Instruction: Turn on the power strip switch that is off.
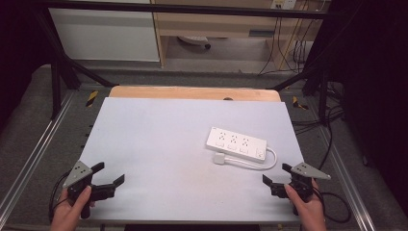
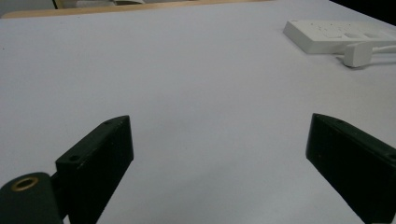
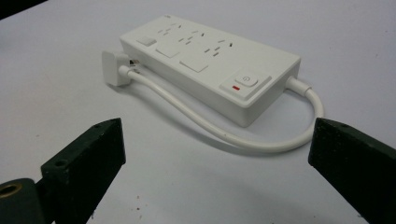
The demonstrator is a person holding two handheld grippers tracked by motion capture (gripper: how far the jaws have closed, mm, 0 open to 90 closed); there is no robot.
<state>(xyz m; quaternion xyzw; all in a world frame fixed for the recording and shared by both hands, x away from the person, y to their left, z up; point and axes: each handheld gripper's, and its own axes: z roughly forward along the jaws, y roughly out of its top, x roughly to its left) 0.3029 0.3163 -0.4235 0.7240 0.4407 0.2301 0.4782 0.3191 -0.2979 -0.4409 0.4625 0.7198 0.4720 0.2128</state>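
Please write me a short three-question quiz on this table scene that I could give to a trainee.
1. True or false: the right tool is shut on the white cable.
2. Which tool is nearer the power strip: the right one or the left tool?
3. Multiple choice: the white plug lies A) on top of the strip, B) on the table beside the strip, C) between the left tool's jaws.

Key
1. False: its jaws stand wide apart, short of the cable, with nothing between them.
2. The right tool; the left one hangs over the table's bare near left corner.
3. B.
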